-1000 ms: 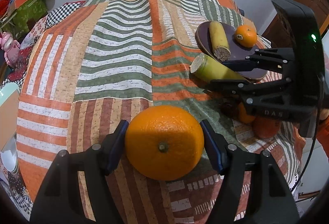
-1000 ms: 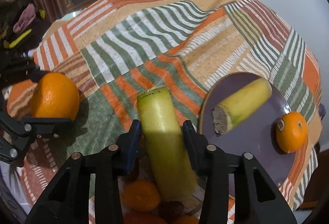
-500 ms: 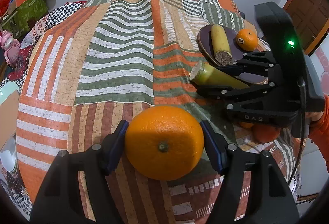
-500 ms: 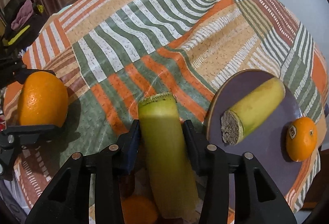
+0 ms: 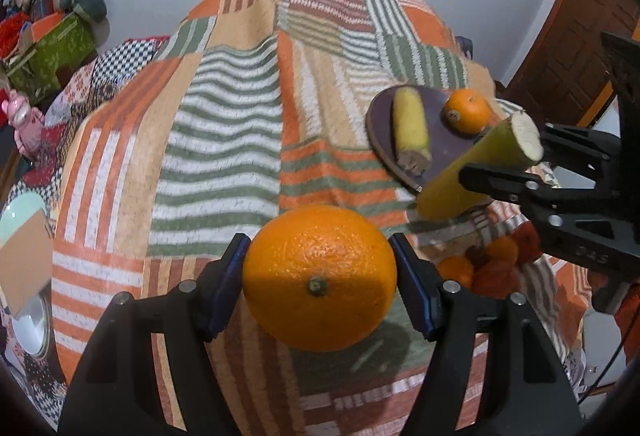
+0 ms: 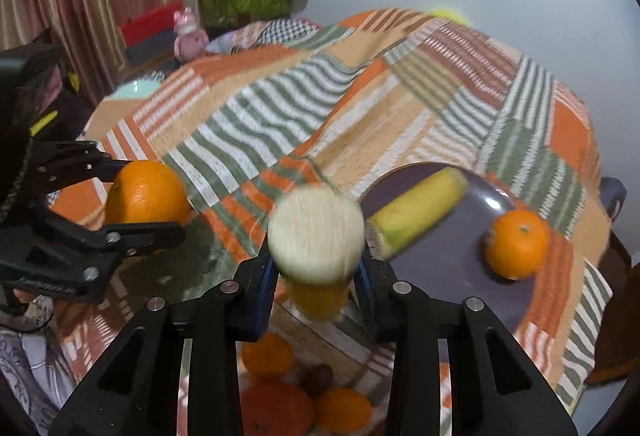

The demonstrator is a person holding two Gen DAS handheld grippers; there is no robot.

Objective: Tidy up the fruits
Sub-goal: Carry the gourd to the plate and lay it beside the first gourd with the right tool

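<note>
My left gripper (image 5: 318,278) is shut on a large orange (image 5: 320,276), held above the striped cloth; the orange also shows in the right wrist view (image 6: 146,193). My right gripper (image 6: 316,276) is shut on a yellow-green cut stalk piece (image 6: 316,232), tilted up with its pale cut end toward the camera; the piece also shows in the left wrist view (image 5: 480,165) beside the plate. A dark purple plate (image 5: 380,123) holds another cut yellow piece (image 5: 410,131) and a small orange (image 5: 468,111).
A pile of small oranges and dark fruits (image 6: 296,400) lies on the cloth below my right gripper, also in the left wrist view (image 5: 484,260). A green box (image 6: 244,1) and pink toy (image 6: 188,35) stand beyond the table. A pale bowl (image 5: 18,211) sits at left.
My right gripper has lifted and tilted the stalk piece upward, its cut end now facing the camera. My left gripper has kept its hold on the orange and raised slightly.
</note>
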